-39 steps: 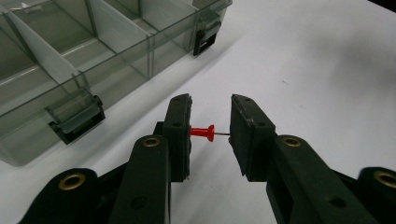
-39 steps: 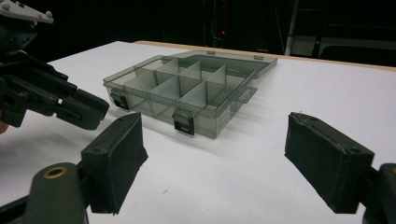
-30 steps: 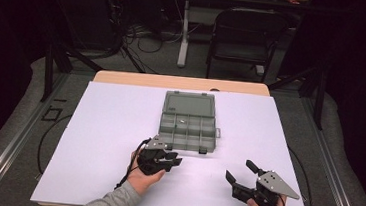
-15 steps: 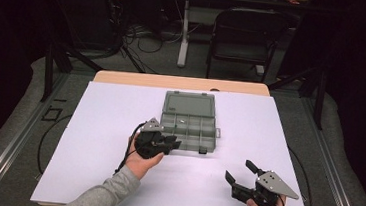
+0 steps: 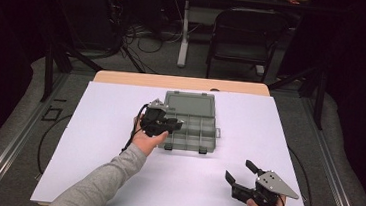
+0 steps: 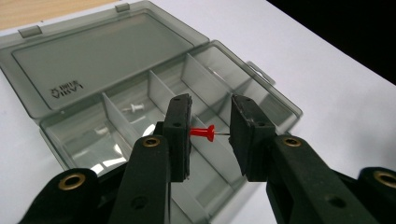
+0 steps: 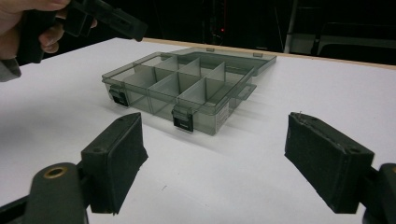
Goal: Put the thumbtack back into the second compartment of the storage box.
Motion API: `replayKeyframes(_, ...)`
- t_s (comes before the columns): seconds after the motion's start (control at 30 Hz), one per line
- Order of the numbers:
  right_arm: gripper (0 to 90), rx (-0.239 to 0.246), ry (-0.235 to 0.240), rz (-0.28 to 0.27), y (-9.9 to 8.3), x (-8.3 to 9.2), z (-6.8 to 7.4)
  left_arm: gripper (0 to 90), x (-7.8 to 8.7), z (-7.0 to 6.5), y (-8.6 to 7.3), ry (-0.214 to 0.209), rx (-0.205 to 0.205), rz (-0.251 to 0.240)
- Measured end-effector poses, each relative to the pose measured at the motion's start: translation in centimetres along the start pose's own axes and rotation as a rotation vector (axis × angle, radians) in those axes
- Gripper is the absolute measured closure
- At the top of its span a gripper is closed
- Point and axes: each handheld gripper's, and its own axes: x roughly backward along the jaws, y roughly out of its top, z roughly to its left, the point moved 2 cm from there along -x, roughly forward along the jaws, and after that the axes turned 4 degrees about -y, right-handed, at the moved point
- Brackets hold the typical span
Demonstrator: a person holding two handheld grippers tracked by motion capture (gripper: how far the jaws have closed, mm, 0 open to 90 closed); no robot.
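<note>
A smoky grey compartment box (image 5: 206, 144) lies open mid-table, its lid (image 6: 102, 51) folded flat behind it. My left gripper (image 5: 176, 125) hovers over the box's left compartments. In the left gripper view the left gripper (image 6: 211, 122) is shut on a red pushpin (image 6: 201, 133), held sideways with its head on one pad and its needle against the other. A white pushpin (image 6: 135, 108) lies in a compartment below. My right gripper (image 5: 239, 170) rests near the table's front right, open wide with nothing between its fingers. The right gripper view shows the box (image 7: 187, 88) ahead of the right gripper (image 7: 215, 158).
A white sheet (image 5: 91, 150) covers the table, with a wooden strip (image 5: 182, 83) at the far edge. A black chair (image 5: 247, 33) and floor cables stand beyond the table. The left hand and gripper (image 7: 107, 18) show at the top left of the right gripper view.
The left gripper has moved away from the person and to the right, from the sheet in front of the box to above its left compartments. The right gripper has stayed put.
</note>
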Motion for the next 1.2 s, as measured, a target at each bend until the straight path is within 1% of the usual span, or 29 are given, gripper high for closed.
replayKeyframes(0.1, 19.2, -0.001, 0.0, 0.0, 0.0, 0.0, 0.0, 69.0, -0.7, 0.6, 0.6, 0.015, 0.019, 0.008)
replayKeyframes(0.23, 19.2, -0.001, 0.0, 0.002, 0.0, 0.0, 0.0, 69.0, -1.5, 1.1, 1.1, 0.029, 0.028, 0.009)
replayKeyframes(0.27, 19.2, -0.001, 0.0, 0.001, 0.0, 0.0, 0.0, 69.0, -1.8, 1.2, 1.2, 0.038, 0.023, 0.013)
replayKeyframes(0.3, 19.2, -0.002, 0.0, 0.001, 0.0, 0.0, 0.0, 69.0, -2.0, 1.3, 1.3, 0.042, 0.029, 0.019)
replayKeyframes(0.4, 19.2, -0.001, 0.001, 0.003, 0.0, 0.0, 0.0, 69.0, -2.9, 1.6, 1.2, 0.063, 0.031, 0.028)
replayKeyframes(0.47, 19.2, -0.002, 0.001, 0.002, 0.0, -0.1, 0.0, 69.0, -3.5, 1.8, 1.0, 0.062, 0.045, 0.034)
replayKeyframes(0.53, 19.2, -0.003, 0.002, 0.003, 0.0, -0.1, 0.0, 69.0, -4.0, 2.1, 0.9, 0.077, 0.051, 0.043)
replayKeyframes(0.67, 19.2, -0.006, 0.003, 0.005, 0.0, -0.1, 0.0, 69.0, -4.8, 2.6, 0.6, 0.099, 0.052, 0.062)
replayKeyframes(0.7, 19.2, -0.004, 0.003, 0.004, 0.0, -0.1, 0.0, 69.0, -5.0, 2.8, 0.5, 0.105, 0.05, 0.064)
replayKeyframes(0.73, 19.2, -0.005, 0.003, 0.005, 0.0, -0.1, 0.0, 69.0, -5.0, 2.9, 0.5, 0.106, 0.047, 0.077)
replayKeyframes(0.83, 19.2, -0.006, 0.004, 0.007, 0.0, -0.1, 0.0, 68.9, -5.4, 3.0, 0.3, 0.123, 0.047, 0.076)
replayKeyframes(0.87, 19.2, -0.006, 0.004, 0.007, 0.0, -0.1, 0.0, 68.8, -5.4, 3.0, 0.2, 0.122, 0.046, 0.086)
replayKeyframes(0.9, 19.2, -0.005, 0.004, 0.007, 0.0, -0.1, 0.0, 68.8, -5.5, 3.0, 0.2, 0.129, 0.042, 0.081)
replayKeyframes(1.07, 19.2, -0.004, 0.005, 0.009, -0.1, -0.1, 0.0, 68.2, -5.7, 2.8, 0.2, 0.124, 0.036, 0.078)
replayKeyframes(1.13, 19.2, -0.005, 0.006, 0.01, -0.1, -0.1, 0.1, 65.2, -5.7, 2.7, 0.2, 0.124, 0.035, 0.077)
replayKeyframes(1.2, 19.2, -0.002, 0.005, 0.01, -0.1, -0.1, 0.0, 60.0, -5.5, 2.7, 0.2, 0.121, 0.035, 0.072)
